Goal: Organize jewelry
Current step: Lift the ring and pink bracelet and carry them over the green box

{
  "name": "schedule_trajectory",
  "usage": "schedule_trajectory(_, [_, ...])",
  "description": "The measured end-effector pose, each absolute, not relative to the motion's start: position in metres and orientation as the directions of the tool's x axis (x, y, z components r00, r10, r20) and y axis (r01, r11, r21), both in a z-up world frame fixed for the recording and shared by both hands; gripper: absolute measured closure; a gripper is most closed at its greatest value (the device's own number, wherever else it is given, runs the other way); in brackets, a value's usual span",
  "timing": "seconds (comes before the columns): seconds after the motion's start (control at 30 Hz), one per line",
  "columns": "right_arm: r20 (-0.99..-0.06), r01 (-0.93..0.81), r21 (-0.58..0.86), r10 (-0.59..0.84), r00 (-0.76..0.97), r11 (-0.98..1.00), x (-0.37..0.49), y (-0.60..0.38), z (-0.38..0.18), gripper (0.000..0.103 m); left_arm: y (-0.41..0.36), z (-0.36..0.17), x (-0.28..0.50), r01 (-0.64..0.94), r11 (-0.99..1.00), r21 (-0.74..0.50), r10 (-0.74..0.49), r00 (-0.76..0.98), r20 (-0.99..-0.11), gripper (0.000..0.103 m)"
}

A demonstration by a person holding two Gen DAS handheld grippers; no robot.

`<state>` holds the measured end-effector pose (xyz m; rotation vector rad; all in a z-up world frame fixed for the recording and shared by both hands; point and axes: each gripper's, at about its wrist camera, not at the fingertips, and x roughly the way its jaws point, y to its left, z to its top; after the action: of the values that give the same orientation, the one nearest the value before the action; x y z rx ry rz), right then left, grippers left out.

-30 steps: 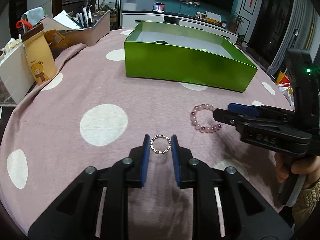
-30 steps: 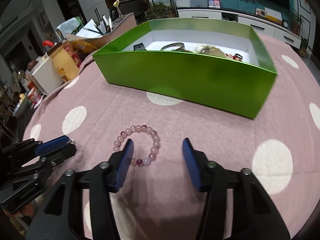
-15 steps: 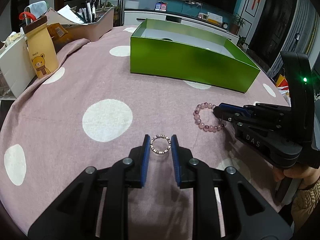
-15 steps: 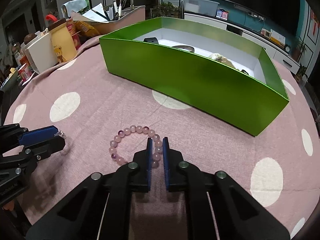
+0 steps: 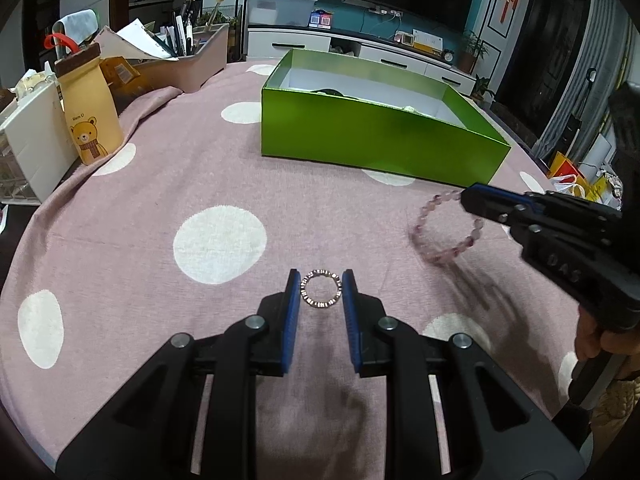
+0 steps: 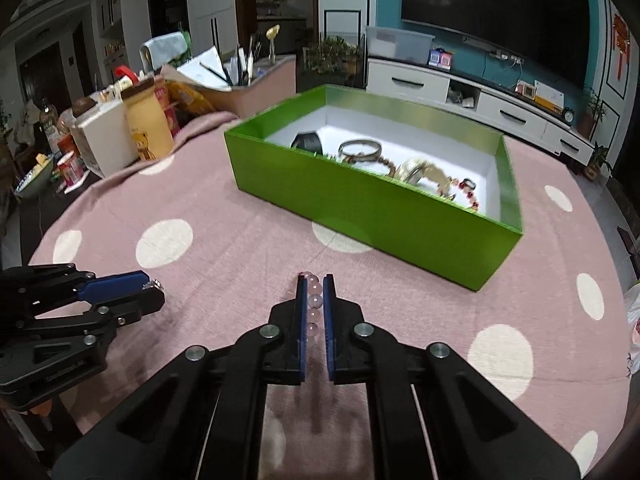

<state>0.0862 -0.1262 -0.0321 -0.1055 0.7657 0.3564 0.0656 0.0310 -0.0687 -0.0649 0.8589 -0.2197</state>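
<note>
My left gripper (image 5: 321,286) is shut on a small studded silver ring (image 5: 321,289) and holds it above the pink dotted tablecloth. My right gripper (image 6: 312,284) is shut on a pink bead bracelet (image 6: 313,300), lifted off the cloth; in the left wrist view the bracelet (image 5: 448,236) hangs blurred from the right gripper (image 5: 466,200). The green box (image 6: 372,208) stands ahead of both grippers and holds several bracelets and watches. In the right wrist view the left gripper (image 6: 154,288) is at the lower left.
At the table's left edge stand a yellow bear bottle (image 5: 90,120), a white container (image 5: 28,148) and a pink tray with pens and papers (image 5: 176,64). A TV cabinet (image 6: 480,108) stands behind the table.
My right gripper has lifted the bead bracelet off the cloth and raised it toward the green box. My left gripper has risen slightly, still holding the ring.
</note>
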Motion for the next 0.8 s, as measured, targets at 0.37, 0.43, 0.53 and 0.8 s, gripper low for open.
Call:
schedule_trajectory(0.37, [-0.64, -0.312, 0.066, 0.28, 0.715, 0.948, 0.066, -0.155, -0.007, 0.096, 0.026, -0.058, 0.059, 0.182, 0.973, -0.139, -0.224, 0.638, -0.737, 0.082])
schedule_trajectory(0.43, [-0.632, -0.308, 0.069, 0.281, 0.722, 0.949, 0.063, -0.157, -0.004, 0.096, 0.025, -0.057, 0.059, 0.185, 0.973, -0.137, -0.225, 0.637, -0.738, 0.082])
schedule_trajectory(0.53, [-0.622, -0.303, 0.076, 0.283, 0.73, 0.95, 0.058, -0.163, 0.001, 0.096, 0.023, -0.055, 0.059, 0.188, 0.973, -0.132, -0.223, 0.636, -0.738, 0.082])
schedule_trajectory(0.8, [-0.603, -0.284, 0.096, 0.283, 0.746, 0.954, 0.05, -0.178, 0.007, 0.096, 0.015, -0.048, 0.059, 0.203, 0.974, -0.104, -0.213, 0.643, -0.735, 0.082])
